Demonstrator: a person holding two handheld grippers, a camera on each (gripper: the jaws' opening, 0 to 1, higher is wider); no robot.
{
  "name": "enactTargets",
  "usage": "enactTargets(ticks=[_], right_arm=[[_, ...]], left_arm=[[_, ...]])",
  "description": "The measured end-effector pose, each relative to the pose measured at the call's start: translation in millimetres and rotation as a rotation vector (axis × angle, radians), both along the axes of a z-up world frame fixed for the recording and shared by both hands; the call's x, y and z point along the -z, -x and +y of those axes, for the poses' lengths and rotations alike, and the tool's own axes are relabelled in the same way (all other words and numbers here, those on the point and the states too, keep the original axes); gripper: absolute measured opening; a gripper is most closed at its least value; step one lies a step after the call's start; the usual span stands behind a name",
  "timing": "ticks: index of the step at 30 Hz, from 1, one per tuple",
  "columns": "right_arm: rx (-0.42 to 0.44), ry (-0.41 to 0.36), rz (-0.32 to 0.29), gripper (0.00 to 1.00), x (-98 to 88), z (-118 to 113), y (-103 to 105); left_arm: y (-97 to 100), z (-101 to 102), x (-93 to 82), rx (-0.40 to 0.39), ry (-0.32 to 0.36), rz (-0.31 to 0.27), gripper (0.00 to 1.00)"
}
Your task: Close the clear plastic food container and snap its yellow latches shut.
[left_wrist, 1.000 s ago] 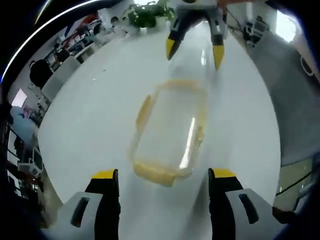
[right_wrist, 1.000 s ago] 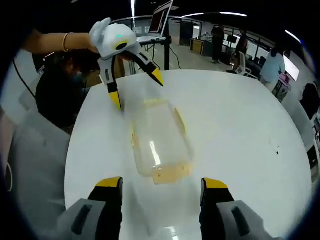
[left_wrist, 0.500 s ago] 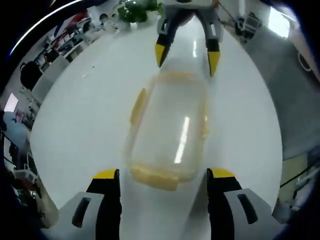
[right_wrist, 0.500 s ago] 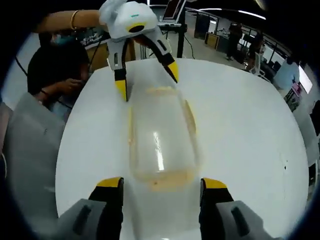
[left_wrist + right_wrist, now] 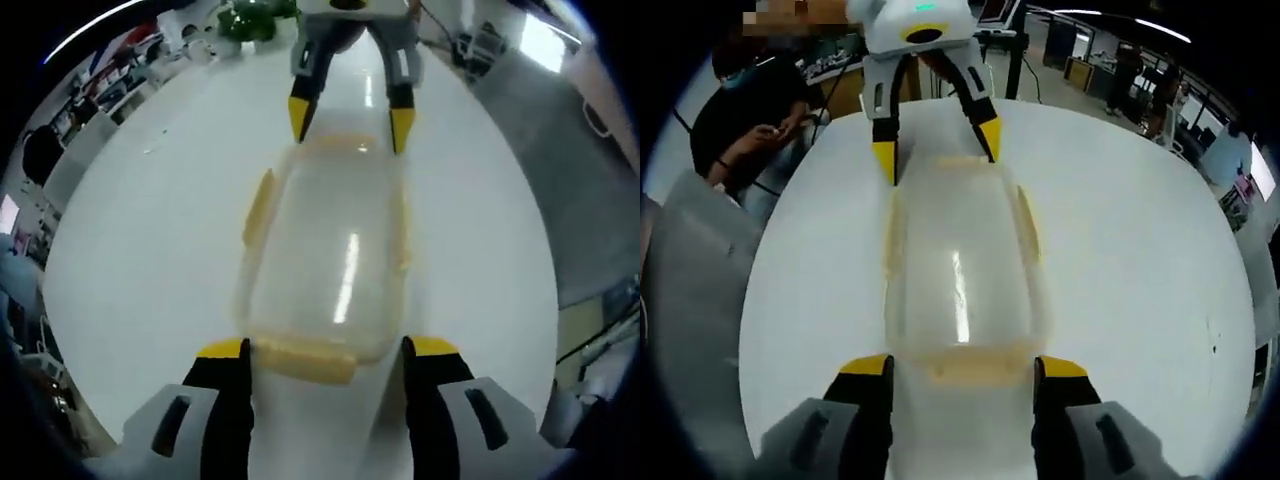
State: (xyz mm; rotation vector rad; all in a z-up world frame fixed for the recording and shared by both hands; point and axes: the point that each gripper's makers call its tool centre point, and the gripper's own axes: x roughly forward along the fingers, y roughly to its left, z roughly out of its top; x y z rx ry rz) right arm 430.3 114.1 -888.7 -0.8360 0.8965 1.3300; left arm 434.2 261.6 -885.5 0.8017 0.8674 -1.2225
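- Clear plastic food container (image 5: 325,265) is lying lengthwise on the white round table (image 5: 150,230), with its lid resting on top and reflecting a streak of ceiling light.
- Yellow latches (image 5: 257,205) are running along the container's long sides, and another yellow latch (image 5: 305,360) is sitting at its near end in the left gripper view; whether they are snapped down cannot be told.
- Left gripper (image 5: 325,350) is standing with its jaws spread wide, straddling one end of the container, the tips just beside its corners.
- Right gripper (image 5: 965,368) is likewise standing wide apart at the opposite end, flanking the end latch (image 5: 965,370) there.
- Each gripper is appearing at the far end of the container in the other's view, pointing down at it.
- A seated person (image 5: 750,120) is sitting beyond the table's edge in the right gripper view.
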Motion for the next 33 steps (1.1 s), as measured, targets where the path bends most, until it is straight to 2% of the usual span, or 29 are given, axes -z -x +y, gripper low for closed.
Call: enactTargets(ticks=[6, 14, 20, 22, 26, 33], right_arm=[[-0.017, 0.017, 0.003, 0.54, 2.4, -0.2, 0.7], [-0.042, 0.020, 0.006, 0.53, 2.4, -1.5, -0.1], [-0.100, 0.044, 0.005, 0.46, 1.6, -5.6, -1.3], [-0.107, 0.071, 0.021, 0.38, 1.4, -9.5, -3.0], [-0.140, 0.084, 0.005, 0.38, 3.4, -9.2, -3.8], [-0.137, 0.101, 0.008, 0.38, 3.0, -9.0, -3.5]], left_arm=[[6.9, 0.0, 0.9, 0.000, 0.011, 0.035, 0.54], [6.6, 1.0, 0.9, 0.022, 0.013, 0.040, 0.53], [4.8, 3.1, 0.9, 0.065, -0.009, 0.042, 0.49], [4.9, 3.3, 0.8, 0.095, -0.017, 0.044, 0.47], [3.6, 4.8, 0.5, 0.113, -0.028, 0.043, 0.38], [3.3, 4.3, 0.8, 0.117, -0.021, 0.040, 0.38]])
